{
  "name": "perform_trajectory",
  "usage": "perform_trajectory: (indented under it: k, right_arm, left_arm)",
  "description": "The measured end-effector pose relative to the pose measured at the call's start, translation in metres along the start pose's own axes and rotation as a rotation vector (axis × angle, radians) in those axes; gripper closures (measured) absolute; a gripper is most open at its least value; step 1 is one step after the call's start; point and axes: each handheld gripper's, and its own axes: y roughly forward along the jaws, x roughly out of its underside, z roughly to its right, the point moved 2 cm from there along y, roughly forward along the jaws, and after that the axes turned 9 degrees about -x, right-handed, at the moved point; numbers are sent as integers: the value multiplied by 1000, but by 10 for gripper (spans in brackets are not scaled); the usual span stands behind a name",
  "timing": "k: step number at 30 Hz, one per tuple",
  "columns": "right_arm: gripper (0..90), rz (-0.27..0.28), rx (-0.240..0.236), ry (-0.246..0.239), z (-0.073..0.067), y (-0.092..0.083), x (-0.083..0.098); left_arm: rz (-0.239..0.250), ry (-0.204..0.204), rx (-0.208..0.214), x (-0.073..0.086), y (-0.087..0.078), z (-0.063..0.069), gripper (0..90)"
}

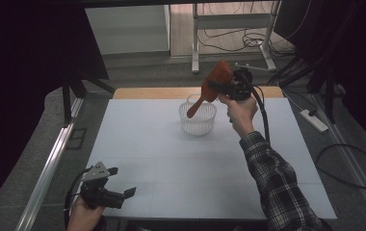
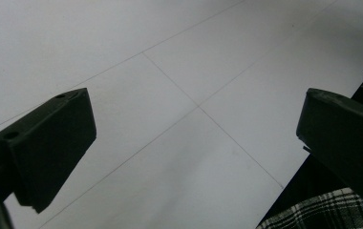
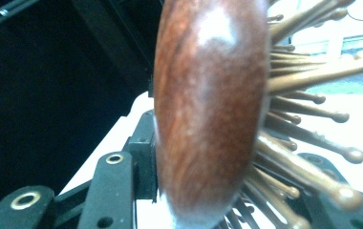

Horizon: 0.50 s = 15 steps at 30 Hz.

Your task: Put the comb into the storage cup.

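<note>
High view: my right gripper (image 1: 225, 88) is clamped on the head of a wooden hairbrush (image 1: 211, 87), held up in the air at the far side of the table (image 1: 171, 159). The brush tilts, its handle pointing down into a clear mesh basket (image 1: 198, 118) that stands on the table just below it. In the right gripper view the brush's reddish-brown back (image 3: 208, 109) sits right between my jaws, with its wooden bristles (image 3: 308, 105) fanning out to the right. My left gripper (image 1: 121, 183) rests low at the near left corner of the table, its jaws spread wide with nothing between them.
</note>
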Motion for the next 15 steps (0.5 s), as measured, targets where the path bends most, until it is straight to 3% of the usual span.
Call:
perform_trajectory:
  k: [15]
  right_arm:
    - [534, -29, 48, -28, -2, 24, 19]
  left_arm:
    - [-13, -5, 8, 0, 1, -1, 0]
